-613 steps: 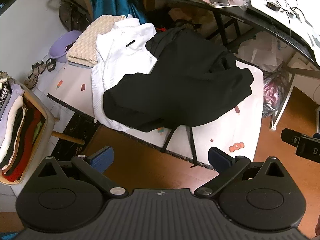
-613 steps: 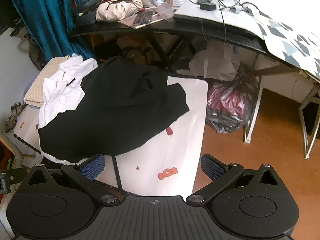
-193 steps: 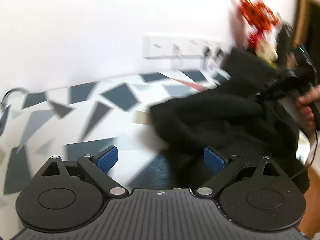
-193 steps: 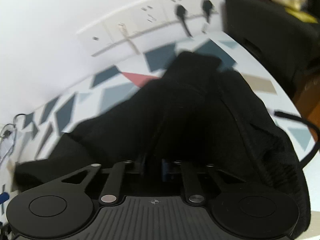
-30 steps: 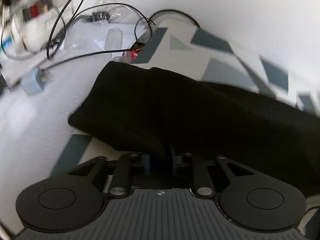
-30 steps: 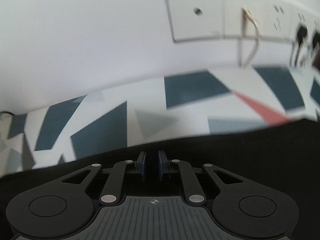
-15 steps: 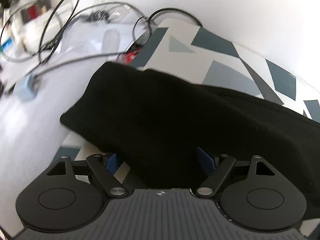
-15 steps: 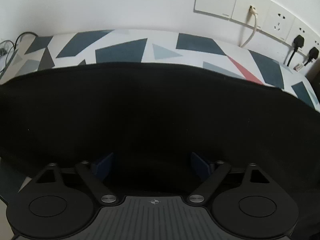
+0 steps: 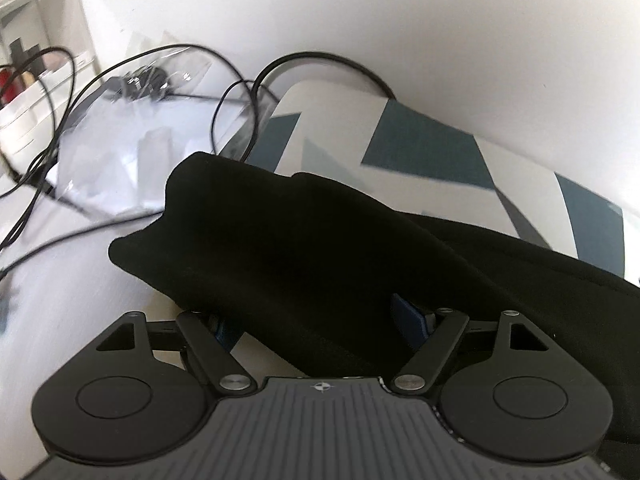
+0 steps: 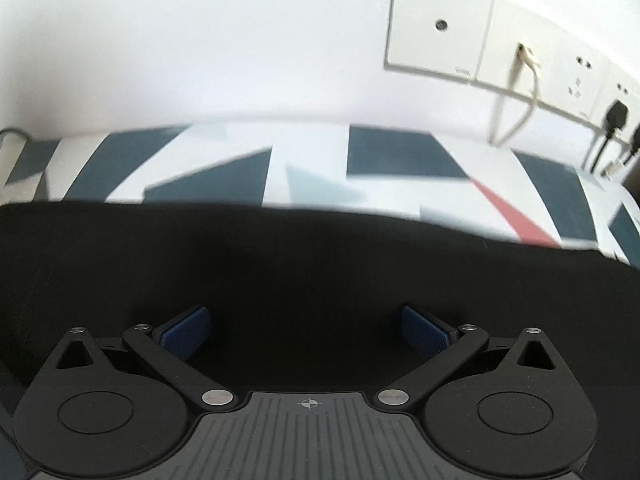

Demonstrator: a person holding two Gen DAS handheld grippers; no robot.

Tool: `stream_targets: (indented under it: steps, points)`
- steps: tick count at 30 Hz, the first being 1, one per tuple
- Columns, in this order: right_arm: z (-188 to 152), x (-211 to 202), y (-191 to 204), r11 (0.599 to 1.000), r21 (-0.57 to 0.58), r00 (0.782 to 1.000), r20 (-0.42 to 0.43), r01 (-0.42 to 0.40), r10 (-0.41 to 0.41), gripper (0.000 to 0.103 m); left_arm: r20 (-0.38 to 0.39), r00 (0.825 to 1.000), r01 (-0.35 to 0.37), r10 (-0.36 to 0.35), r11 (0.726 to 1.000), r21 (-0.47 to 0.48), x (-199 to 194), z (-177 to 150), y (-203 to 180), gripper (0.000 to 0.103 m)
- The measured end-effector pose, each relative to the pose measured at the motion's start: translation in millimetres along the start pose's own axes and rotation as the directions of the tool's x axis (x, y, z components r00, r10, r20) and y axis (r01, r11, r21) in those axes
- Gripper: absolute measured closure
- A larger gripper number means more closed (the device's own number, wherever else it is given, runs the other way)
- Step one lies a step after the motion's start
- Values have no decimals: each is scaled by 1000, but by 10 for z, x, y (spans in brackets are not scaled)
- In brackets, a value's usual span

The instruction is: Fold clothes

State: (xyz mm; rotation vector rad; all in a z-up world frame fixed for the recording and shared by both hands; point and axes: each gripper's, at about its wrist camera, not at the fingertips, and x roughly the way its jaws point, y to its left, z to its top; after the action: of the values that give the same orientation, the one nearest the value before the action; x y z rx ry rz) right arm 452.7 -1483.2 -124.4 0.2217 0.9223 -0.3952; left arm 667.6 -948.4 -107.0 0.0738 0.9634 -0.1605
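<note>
A black garment (image 9: 320,240) lies spread on the table's patterned cover (image 9: 420,148), its end bunched near the cover's left edge. My left gripper (image 9: 316,324) stands open over that end; a fold of the cloth lies loose between the jaws and hides part of the left pad. In the right wrist view the garment (image 10: 320,260) fills the lower half, its far edge straight across the cover (image 10: 400,156). My right gripper (image 10: 306,332) hangs over the cloth with its jaws opening wide and neither blue pad pressing on it.
Black cables (image 9: 236,92) and a clear plastic bag (image 9: 120,140) lie left of the garment, with a white drawer unit (image 9: 24,40) beyond. A white wall stands close behind, carrying a socket strip (image 10: 480,40) with a white cord (image 10: 520,92) and black plugs (image 10: 616,116).
Both grippers were shut on the black cloth a second ago and have let go, jaws now wide apart. The left view has shifted along the garment's end.
</note>
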Motion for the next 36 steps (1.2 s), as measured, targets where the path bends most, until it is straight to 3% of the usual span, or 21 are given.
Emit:
stream_targets:
  steps: [3,6,10,12,14,16,18,21,24,26,28,31,34,36]
  points:
    - [166,148,-14,1000,7,1000,21,7,-8,1,8,1000,12,-12,1000,20,90,97,-30,22]
    - [310,263,-24,1000,20,1000,24,17,-17,1,2,1000,9,-9,1000,22,176,160,15,10]
    - [387,282,-52,999,40,1000,12,17,-18,1,-18,1000,13,-13,1000,22,145,135,125,10]
    - [382,178,-147,997,78,1000,8,-22,21,9,-24,1000,3,-2,998,58,45,78,150,10]
    - [328,-97,-377,978,192,995,71,-88,75,10,-26,1000,11,-8,994,109,-91,-7,172,11]
    - [255,-488,-658,952,288,982,178,-106,55,1,-19,999,36,-33,984,173,-271,-134,156,11]
    - [114,-925,-951,929,350,960,278,-117,16,1,-4,998,64,-65,968,242,-466,-275,97,11]
    - [-118,-1431,-1303,906,412,964,267,-95,-21,1,7,986,156,-169,924,349,-814,-564,-119,11]
    - [-428,-1846,-1493,900,437,976,199,-3,-93,1,-15,953,280,-302,861,425,-1113,-826,-412,10]
    - [-685,-2101,-1536,897,431,972,156,93,-176,1,-70,912,391,-405,804,449,-1277,-1006,-633,10]
    - [-961,-2345,-1568,886,434,962,131,163,-241,1,-136,860,495,-492,739,457,-1424,-1179,-847,10]
    - [-1316,-2637,-1599,868,451,955,100,207,-280,1,-209,802,583,-559,659,475,-1637,-1440,-1126,10]
    - [-1554,-2819,-1634,862,434,947,58,261,-316,1,-243,778,610,-579,605,512,-1882,-1707,-1298,10]
    - [-1694,-2903,-1707,860,430,944,48,274,-325,1,-250,773,612,-583,581,537,-2033,-1870,-1392,9]
